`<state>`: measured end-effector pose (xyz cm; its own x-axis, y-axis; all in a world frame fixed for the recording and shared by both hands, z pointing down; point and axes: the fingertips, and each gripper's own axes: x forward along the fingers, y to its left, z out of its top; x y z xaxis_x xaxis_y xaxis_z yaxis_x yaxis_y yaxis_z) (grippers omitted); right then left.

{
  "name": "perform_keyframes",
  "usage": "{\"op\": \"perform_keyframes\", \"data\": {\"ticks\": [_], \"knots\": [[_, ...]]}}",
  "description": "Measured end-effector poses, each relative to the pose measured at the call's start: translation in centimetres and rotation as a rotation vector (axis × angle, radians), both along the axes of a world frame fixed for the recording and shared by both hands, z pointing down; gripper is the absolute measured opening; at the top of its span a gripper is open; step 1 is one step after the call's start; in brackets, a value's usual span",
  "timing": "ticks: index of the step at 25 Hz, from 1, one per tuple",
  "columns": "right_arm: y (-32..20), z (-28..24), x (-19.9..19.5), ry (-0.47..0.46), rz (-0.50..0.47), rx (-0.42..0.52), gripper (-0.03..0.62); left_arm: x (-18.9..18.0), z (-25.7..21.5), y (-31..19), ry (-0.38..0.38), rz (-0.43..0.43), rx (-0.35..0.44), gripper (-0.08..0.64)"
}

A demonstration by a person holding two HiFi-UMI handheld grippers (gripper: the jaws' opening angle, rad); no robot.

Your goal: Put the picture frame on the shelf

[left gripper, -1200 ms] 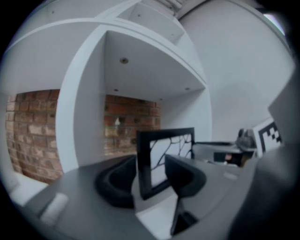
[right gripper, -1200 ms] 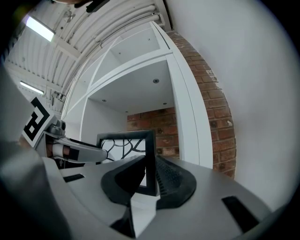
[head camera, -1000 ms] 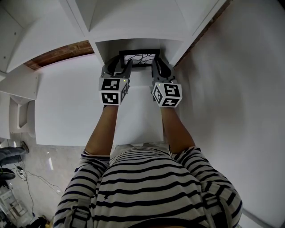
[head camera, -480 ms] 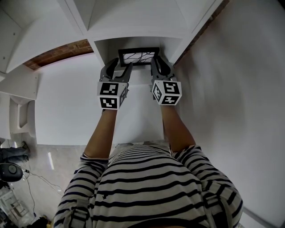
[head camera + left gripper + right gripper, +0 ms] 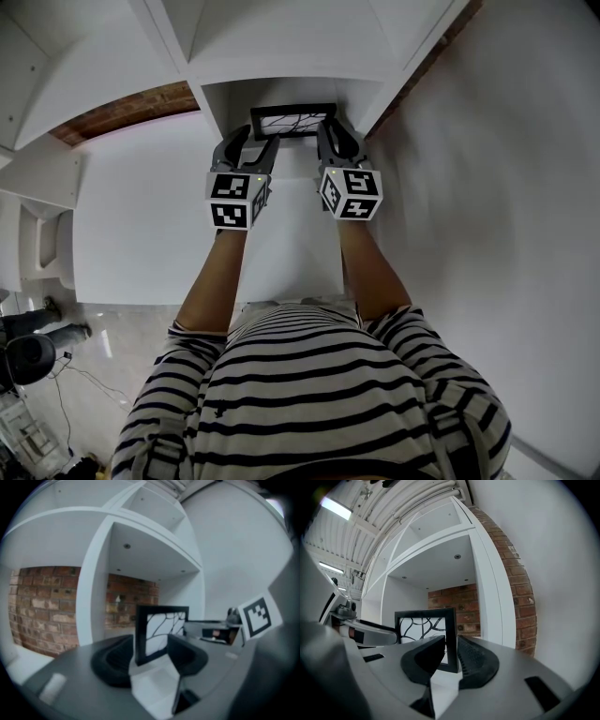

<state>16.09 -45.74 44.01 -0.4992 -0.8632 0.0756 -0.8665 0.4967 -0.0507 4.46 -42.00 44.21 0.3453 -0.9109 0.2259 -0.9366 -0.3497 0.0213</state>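
closest to you, your left gripper [image 5: 151, 654] has its jaws spread wide, having just been opening. the left border of the picture frame [image 5: 161, 631] shows in the gap with space on either side, so nothing presses on it. your right gripper [image 5: 449, 654] is parted too. the frame's right border stands in its gap, and the ribbed face of one pad is bare. just past both sets of tips, the frame stands upright in the open compartment of the shelf [image 5: 91, 602], facing you, with one gripper at each end (the head view shows it squarely between them). behind it, through the open back, is a brick wall [image 5: 37, 606]. i'd judge the frame light and stiff, with a glazed front that could crack and thin black borders that might slip. standing on its edge, it looks easy to tip. if you need to take hold, pinch the side borders rather than the pane, and draw away straight so you don't knock it over.
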Motion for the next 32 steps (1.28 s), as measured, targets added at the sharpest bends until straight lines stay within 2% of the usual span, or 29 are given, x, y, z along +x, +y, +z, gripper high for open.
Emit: {"op": "perform_keyframes", "data": {"ticks": [15, 32], "knots": [[0.8, 0.3, 0.5, -0.006, -0.012, -0.026, 0.064, -0.2, 0.3, -0.2, 0.006, -0.018, -0.012, 0.215], [4.3, 0.4, -0.4, 0.002, -0.085, -0.046, 0.064, 0.2, 0.8, 2.4, 0.086, 0.032, -0.035, 0.215]]}}
